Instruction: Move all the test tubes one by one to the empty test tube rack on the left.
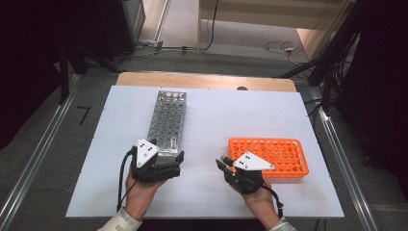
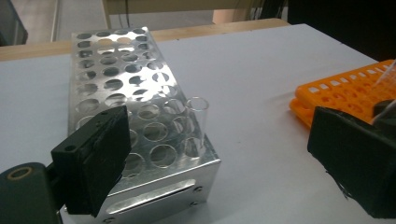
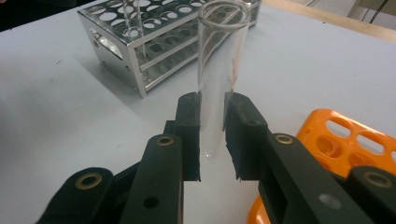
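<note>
Clear glass test tube [image 3: 215,84] was pinched between the right gripper [image 3: 213,135]'s two black pads, jaws pressed onto it from both sides. I read the tube as roughly upright in the right gripper view, open rim at the top, rounded bottom hanging just below the pads and off the table. No gap visible between pads and glass.

From the high view, my right gripper [image 1: 226,166] sat at the near-left corner of the orange rack [image 1: 284,156], jaws pointing away from me and a bit left, toward the middle of the white table [image 1: 216,115]. Tube was hard to make out there, just a faint glint at the tips.

Left gripper [image 2: 219,154] had its jaws spread wide, nothing between them. In the left gripper view one pad hovered over the near end of the metal rack [image 2: 140,116], the other was well off to the side in front of the orange rack [image 2: 341,93]. I couldn't tell if the near pad touched the metal rack; it looked just above it. High view put the left gripper [image 1: 163,161] right at the metal rack [image 1: 168,120]'s near end.

A second glass tube [image 2: 197,123] stood upright in a hole at the metal rack's near corner, rim sticking up above the top plate.

Racks were well apart, metal one left, orange one right.
</note>
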`<state>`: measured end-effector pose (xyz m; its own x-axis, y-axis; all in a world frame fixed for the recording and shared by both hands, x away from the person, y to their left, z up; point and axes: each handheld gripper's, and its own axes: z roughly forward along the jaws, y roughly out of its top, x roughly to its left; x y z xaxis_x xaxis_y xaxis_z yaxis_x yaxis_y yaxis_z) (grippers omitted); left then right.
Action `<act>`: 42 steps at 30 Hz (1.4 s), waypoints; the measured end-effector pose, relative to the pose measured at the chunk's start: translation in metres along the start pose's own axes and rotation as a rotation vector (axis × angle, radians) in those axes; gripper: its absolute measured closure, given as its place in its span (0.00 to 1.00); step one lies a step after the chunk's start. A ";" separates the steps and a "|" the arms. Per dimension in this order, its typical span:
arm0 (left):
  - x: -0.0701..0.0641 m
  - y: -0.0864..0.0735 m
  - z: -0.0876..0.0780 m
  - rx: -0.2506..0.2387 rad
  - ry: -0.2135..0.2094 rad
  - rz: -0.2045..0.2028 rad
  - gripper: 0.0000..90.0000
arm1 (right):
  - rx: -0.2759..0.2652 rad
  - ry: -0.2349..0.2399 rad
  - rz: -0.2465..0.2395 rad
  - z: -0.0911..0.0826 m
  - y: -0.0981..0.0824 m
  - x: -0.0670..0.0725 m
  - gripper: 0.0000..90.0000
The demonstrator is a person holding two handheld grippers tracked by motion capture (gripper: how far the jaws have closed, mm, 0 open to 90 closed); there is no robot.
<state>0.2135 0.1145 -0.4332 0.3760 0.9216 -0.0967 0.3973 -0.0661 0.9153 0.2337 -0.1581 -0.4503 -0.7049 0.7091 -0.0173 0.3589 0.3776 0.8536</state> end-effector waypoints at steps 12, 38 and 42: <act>-0.025 -0.002 0.000 0.010 -0.087 0.036 0.07 | 0.033 0.063 -0.028 0.016 0.002 0.017 0.81; -0.052 -0.012 0.009 0.021 -0.221 0.128 0.76 | 0.060 0.145 -0.060 0.030 0.009 0.038 0.81; -0.053 -0.011 0.009 0.019 -0.215 0.142 0.83 | 0.060 0.146 -0.058 0.030 0.010 0.038 0.81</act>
<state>0.1965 0.0631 -0.4419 0.5979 0.8000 -0.0503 0.3426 -0.1984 0.9183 0.2286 -0.1100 -0.4583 -0.8054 0.5926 0.0134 0.3474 0.4535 0.8207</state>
